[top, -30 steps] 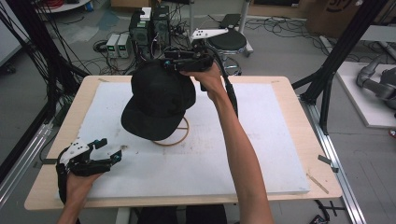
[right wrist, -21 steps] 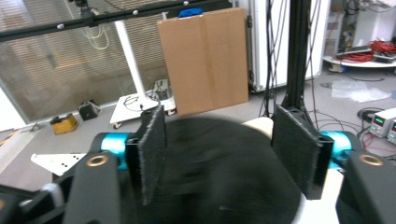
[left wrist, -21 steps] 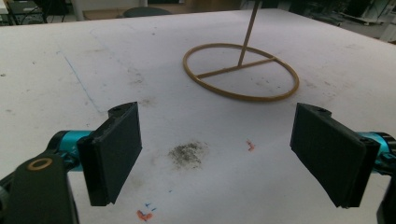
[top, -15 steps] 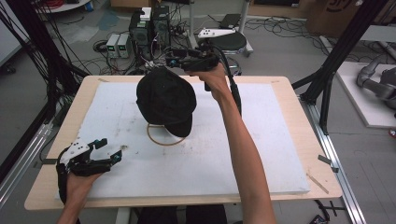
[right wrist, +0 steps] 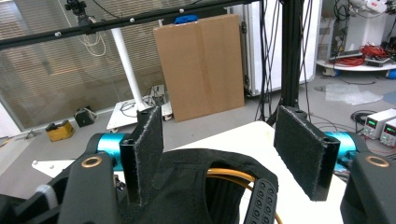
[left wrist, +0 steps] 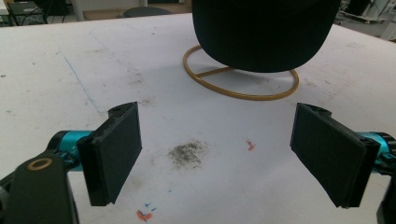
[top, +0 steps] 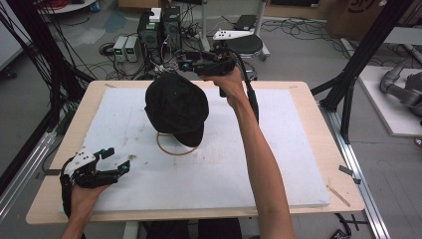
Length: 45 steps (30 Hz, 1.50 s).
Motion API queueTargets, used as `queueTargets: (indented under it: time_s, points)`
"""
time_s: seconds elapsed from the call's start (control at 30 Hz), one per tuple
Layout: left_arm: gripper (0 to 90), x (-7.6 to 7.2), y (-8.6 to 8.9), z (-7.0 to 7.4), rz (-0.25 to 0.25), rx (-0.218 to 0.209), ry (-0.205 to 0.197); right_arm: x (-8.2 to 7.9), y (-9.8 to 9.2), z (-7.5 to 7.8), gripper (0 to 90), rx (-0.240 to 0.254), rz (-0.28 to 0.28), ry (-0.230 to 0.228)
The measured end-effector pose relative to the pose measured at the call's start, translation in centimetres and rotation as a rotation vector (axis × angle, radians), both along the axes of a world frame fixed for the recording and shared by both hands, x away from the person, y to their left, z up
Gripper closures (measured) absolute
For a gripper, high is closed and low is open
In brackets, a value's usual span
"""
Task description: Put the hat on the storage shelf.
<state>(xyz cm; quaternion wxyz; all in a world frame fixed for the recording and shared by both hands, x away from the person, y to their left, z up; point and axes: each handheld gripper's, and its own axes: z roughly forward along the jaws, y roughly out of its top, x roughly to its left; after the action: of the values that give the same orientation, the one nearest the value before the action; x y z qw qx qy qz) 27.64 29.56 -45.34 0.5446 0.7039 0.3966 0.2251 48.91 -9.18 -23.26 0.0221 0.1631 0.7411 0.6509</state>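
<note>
- The right gripper [top: 185, 63] sits at the upper middle of the high view, at the back edge of the black cap [top: 176, 107]; its jaws have just been opening and now stand apart, released, with the cap's back band between them but not pressed.
- The right gripper view shows what the high view does not: the cap's adjusting strap [right wrist: 259, 198] with its rows of holes at the lower middle of the frame; the golden wire inside the cap; a cardboard sheet [right wrist: 201, 65] at the upper middle.
- The cap sits on a golden wire stand [top: 171, 147], at the middle of the white board [top: 278, 164] in the high view.
- The left gripper [top: 112, 162] lies at the lower left of the high view, jaws wide apart and holding nothing; it is well apart from the cap.
- The left gripper view shows the stand's ring base [left wrist: 240, 88] flat on the board at the upper middle, under the cap; also a grey smudge [left wrist: 187, 154] and small red marks between the jaws.
- No brand, label or writing can be read.
</note>
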Motion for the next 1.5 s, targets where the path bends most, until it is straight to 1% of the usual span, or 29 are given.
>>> queueTargets:
  time_s: [0.17, 0.3, 0.43, 0.57, 0.73, 0.83, 0.9, 0.97, 1.07, 1.13, 1.23, 1.3, 1.37, 1.4, 1.5]
  points:
    - [16.4, 0.0, 0.0, 0.0, 0.0, 0.0, 0.0, -0.1, 0.0, 0.0, 32.9, -0.002, 0.002, 0.003]
    - [16.4, 0.0, 0.0, 0.0, 0.001, 0.0, -0.002, -0.3, 0.0, -0.1, 32.8, 0.0, -0.001, -0.011]
    - [16.4, 0.0, 0.0, 0.0, 0.0, -0.004, -0.002, -0.6, -0.2, -0.2, 31.5, -0.01, -0.004, -0.01]
    - [16.4, 0.0, 0.0, 0.0, -0.002, -0.001, 0.0, -0.9, -0.6, -0.1, 30.6, -0.004, -0.006, -0.012]
    - [16.4, 0.0, 0.0, 0.0, 0.0, 0.0, -0.001, -1.5, -0.7, 0.3, 28.4, -0.003, 0.019, -0.026]
    - [16.4, 0.0, -0.1, 0.0, 0.0, 0.001, -0.004, -2.0, -0.7, 0.5, 26.8, -0.027, 0.023, -0.038]
    - [16.4, 0.0, -0.1, 0.0, -0.001, 0.002, -0.004, -2.5, -0.8, 0.6, 26.8, -0.028, 0.02, -0.053]
    - [16.4, 0.0, 0.0, 0.0, -0.001, 0.003, -0.003, -2.8, -1.1, 0.5, 26.8, -0.023, 0.013, -0.061]
    - [16.4, 0.0, 0.0, 0.0, 0.0, 0.0, -0.001, -3.3, -1.7, 0.3, 26.9, -0.025, 0.026, -0.061]
    - [16.4, 0.0, 0.0, 0.0, -0.001, 0.001, -0.001, -3.7, -2.1, 0.2, 26.9, -0.023, 0.037, -0.069]
    - [16.4, 0.0, 0.0, 0.0, -0.001, 0.002, -0.001, -4.2, -2.7, 0.0, 26.1, -0.043, 0.053, -0.058]
    - [16.4, 0.0, -0.1, 0.0, -0.001, 0.002, 0.0, -4.7, -3.2, -0.2, 26.1, -0.027, 0.058, -0.081]
    - [16.4, 0.0, 0.0, 0.0, -0.002, 0.002, 0.0, -5.0, -3.7, -0.4, 26.0, -0.034, 0.058, -0.082]
    - [16.4, 0.0, 0.0, 0.0, -0.001, 0.001, 0.0, -5.2, -4.0, -0.5, 26.0, -0.03, 0.056, -0.093]
    - [16.4, 0.0, -0.1, 0.0, -0.003, 0.004, 0.0, -5.5, -4.7, -0.6, 25.4, -0.043, 0.049, -0.087]
